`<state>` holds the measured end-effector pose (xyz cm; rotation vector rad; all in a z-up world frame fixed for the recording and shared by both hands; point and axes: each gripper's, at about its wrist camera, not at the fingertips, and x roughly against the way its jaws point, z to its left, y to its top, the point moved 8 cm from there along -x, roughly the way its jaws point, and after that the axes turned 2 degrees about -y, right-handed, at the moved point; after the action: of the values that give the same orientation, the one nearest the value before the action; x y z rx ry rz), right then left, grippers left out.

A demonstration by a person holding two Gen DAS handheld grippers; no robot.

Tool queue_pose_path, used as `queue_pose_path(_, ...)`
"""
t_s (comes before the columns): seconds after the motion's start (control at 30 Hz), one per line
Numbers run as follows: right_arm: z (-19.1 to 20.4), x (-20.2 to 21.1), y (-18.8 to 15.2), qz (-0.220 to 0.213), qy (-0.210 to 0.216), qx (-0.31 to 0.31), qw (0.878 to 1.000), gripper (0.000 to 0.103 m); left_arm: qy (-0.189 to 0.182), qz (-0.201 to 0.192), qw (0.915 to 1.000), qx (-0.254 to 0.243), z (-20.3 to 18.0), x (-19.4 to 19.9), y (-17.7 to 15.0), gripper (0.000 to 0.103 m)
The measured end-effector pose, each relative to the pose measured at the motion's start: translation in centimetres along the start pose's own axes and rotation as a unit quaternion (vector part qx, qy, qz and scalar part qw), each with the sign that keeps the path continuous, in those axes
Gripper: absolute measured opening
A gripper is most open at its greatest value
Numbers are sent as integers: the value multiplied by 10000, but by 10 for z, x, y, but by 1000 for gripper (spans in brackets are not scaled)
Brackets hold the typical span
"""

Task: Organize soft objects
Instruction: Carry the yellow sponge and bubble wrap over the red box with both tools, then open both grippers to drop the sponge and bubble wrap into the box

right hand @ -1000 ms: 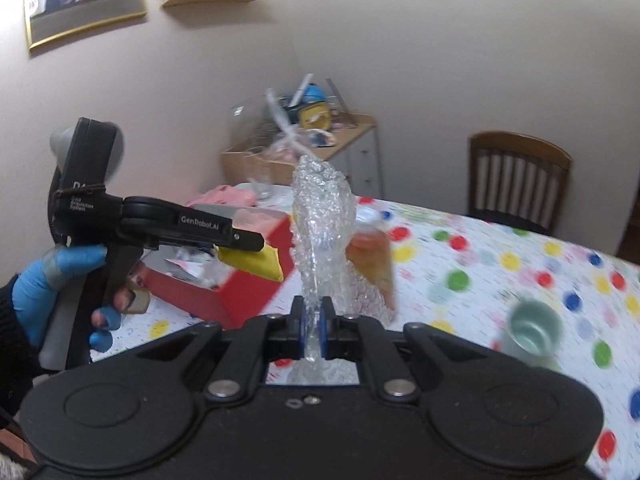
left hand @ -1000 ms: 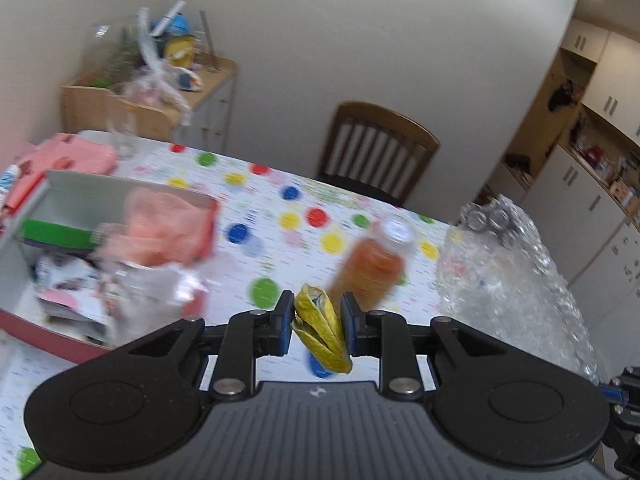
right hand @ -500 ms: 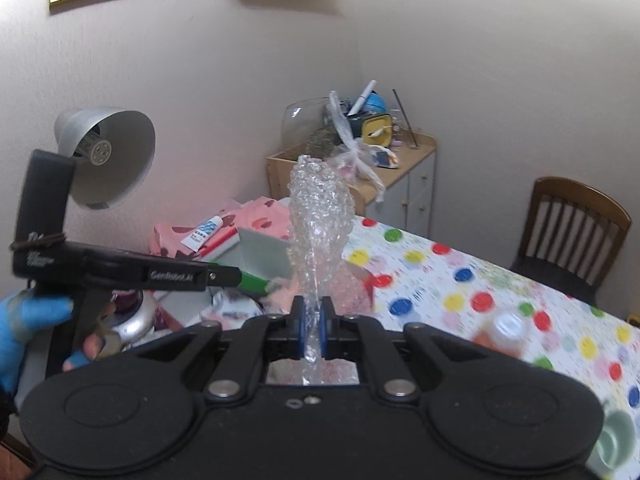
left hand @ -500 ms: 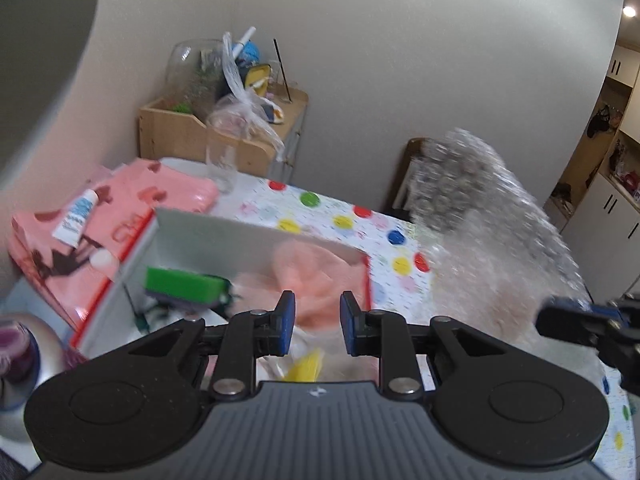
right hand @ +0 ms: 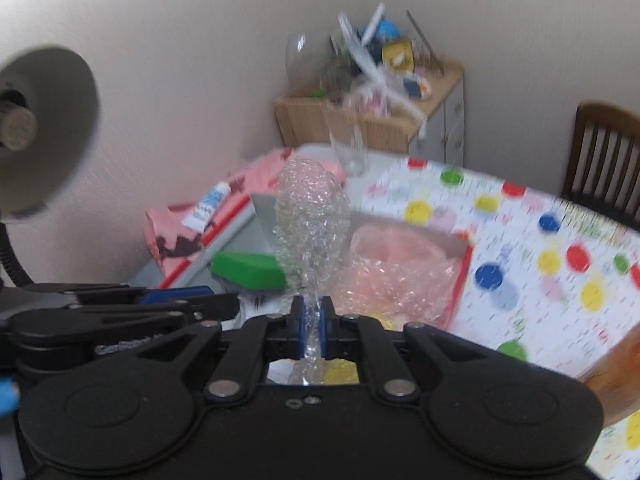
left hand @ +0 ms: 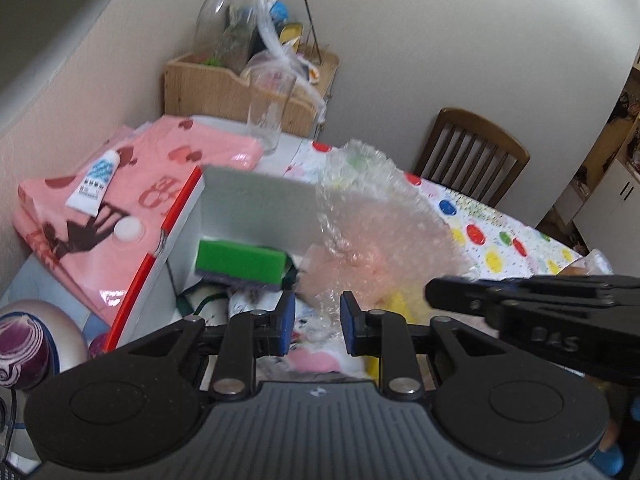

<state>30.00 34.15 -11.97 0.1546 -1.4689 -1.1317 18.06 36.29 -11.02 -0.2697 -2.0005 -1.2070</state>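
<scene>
My left gripper (left hand: 318, 322) hovers over the red-rimmed white box (left hand: 176, 216), open, with nothing between its blue pads. A yellow soft thing (left hand: 400, 304) lies in the box below and to the right. A green sponge (left hand: 240, 260) and a pink plastic bag (right hand: 400, 256) also lie inside. My right gripper (right hand: 312, 332) is shut on a sheet of clear bubble wrap (right hand: 312, 216), which stands up from the jaws above the box. In the left wrist view the bubble wrap (left hand: 372, 216) hangs over the box, with the right gripper (left hand: 520, 300) beside it.
A folded pink cloth (left hand: 160, 160) with a white tube (left hand: 94, 182) lies left of the box. An empty glass (left hand: 268, 116), a cluttered wooden cabinet (left hand: 224, 84) and a chair (left hand: 472, 152) stand behind. A lamp shade (right hand: 40, 128) hangs at the left. The polka-dot tablecloth (right hand: 540, 264) spreads to the right.
Both grippers moved left from the middle of the table to over the box. The yellow thing left the left gripper's pads and now lies in the box. The right gripper kept the bubble wrap.
</scene>
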Motion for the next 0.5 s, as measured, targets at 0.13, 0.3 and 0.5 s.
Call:
queue_pose_path(0.13,0,-30,-15,339,67,-223,9992,6,25,123,9999,30,10,-7,-6,24)
queue_pose_path(0.3,10,-53,-35,641,110,-178,9977,6,12,239,9997,52,17,-14,-10,24)
queue_pose_path(0.5,15,-66,-46,848,112,-13,9963,19,-76,321,9995,20,14,-18,-15,24)
